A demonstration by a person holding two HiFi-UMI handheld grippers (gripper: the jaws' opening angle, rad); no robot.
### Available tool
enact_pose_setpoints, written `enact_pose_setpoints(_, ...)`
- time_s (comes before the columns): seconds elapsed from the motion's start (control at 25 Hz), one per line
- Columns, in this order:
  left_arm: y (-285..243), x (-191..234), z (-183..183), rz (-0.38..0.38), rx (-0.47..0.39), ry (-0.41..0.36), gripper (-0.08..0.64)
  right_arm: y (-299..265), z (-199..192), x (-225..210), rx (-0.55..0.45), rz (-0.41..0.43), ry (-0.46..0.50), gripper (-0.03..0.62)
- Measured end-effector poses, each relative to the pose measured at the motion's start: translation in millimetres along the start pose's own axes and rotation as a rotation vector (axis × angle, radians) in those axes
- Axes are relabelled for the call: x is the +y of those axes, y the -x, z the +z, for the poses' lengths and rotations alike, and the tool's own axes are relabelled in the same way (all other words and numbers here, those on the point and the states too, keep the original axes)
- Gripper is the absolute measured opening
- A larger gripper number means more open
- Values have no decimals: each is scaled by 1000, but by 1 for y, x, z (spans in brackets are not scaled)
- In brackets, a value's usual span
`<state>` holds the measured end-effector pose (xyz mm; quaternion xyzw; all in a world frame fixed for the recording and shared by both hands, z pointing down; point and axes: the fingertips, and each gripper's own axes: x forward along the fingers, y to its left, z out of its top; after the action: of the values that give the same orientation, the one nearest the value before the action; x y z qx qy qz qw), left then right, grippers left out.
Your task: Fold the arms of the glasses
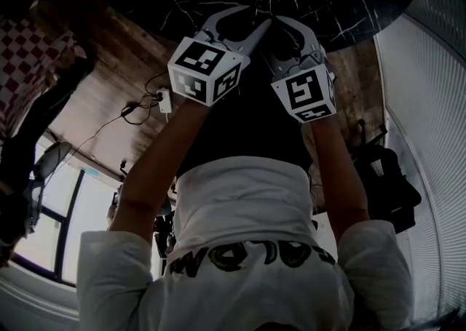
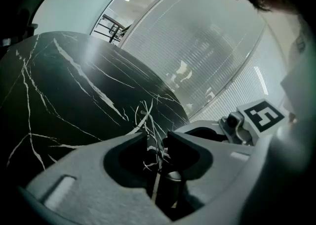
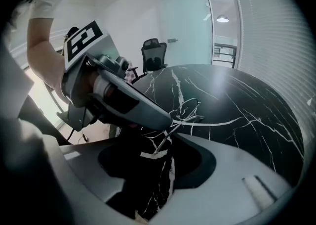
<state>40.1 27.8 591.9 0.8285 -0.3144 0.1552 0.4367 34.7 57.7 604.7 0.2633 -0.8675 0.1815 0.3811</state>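
The glasses (image 3: pixel 190 106) are thin wire, and against the white veins of the black marble table (image 3: pixel 237 100) their outline is hard to follow; only one rounded rim and a straight arm show plainly. They sit over the table's curved edge nearest the person, and I cannot tell whether they rest on the top or hang above it. The left tongs (image 2: pixel 157 137), smooth grey plastic with curved jaws, are drawn narrow, pinching wire at the frame. The right tongs (image 3: pixel 170 142) are likewise narrow, nipping the arm, whose end disappears into the dark gap between the jaws.
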Motion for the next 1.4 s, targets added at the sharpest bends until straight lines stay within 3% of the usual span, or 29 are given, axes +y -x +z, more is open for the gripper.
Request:
enact_pose_setpoints(0.2,4,2,2,10,3,-27,135,5,1,-2,0,-7,2,195)
enact_pose_setpoints(0.6,55,4,22,92,-43,-61,144,55,14,-10,-49,-37,-92,195)
enact_pose_setpoints(1.08,131,-91,86,79,-164,-139,143,159,121,-12,-265,-72,-199,186)
enact_pose_setpoints(1.4,164,-145,161,29,-284,-251,140,240,211,-27,-500,-119,-234,138)
